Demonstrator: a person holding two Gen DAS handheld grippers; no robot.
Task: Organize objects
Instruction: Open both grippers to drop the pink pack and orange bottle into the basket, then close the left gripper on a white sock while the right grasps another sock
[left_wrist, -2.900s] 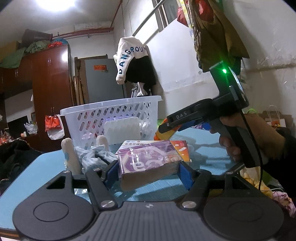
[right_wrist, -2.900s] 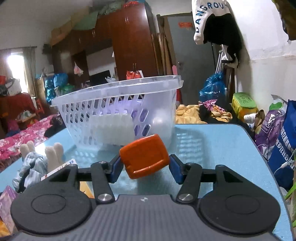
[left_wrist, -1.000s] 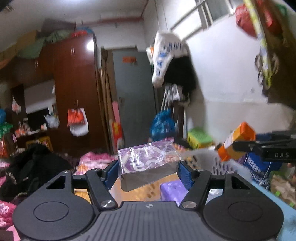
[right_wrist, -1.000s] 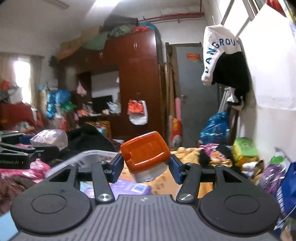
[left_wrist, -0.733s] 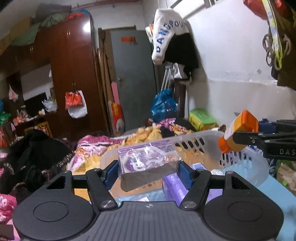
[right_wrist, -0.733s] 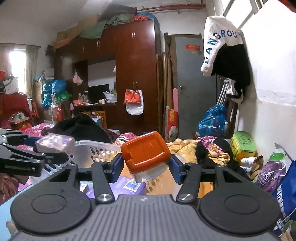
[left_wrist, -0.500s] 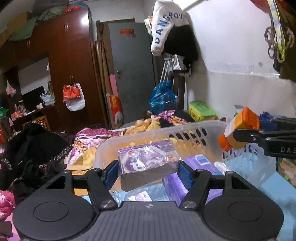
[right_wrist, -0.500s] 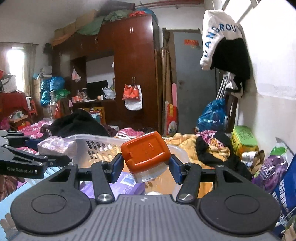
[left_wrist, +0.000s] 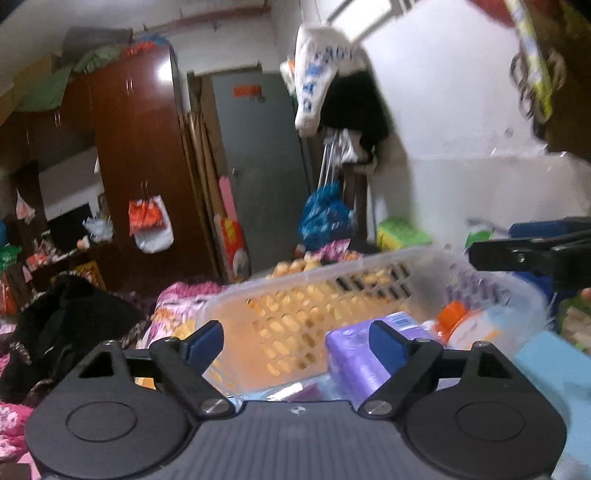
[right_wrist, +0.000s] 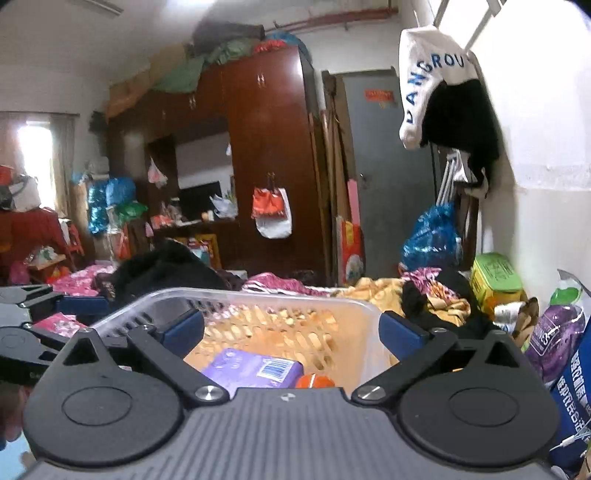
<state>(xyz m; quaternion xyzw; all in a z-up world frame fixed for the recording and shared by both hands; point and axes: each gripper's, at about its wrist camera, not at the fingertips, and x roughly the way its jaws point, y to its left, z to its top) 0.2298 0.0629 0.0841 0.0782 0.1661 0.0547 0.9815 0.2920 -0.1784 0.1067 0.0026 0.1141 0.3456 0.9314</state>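
- Both grippers, left gripper (left_wrist: 295, 341) and right gripper (right_wrist: 291, 330), have just spread their jaws; nothing sits between them.
- The orange-capped bottle (left_wrist: 456, 319) now lies inside the basket (left_wrist: 369, 264), beside the purple pack (right_wrist: 255, 369).
- The clear-wrapped box has left the left jaws, presumably dropped in too; remaining worktop items come next.

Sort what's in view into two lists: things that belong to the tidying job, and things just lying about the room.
Part of the job:
- white basket
- purple pack inside it
- orange-capped bottle inside it
- left claw and right claw, jaws just opened, nothing between them

Just lying about:
- hanging white jacket
- brown wardrobe
- blue bag
- green box
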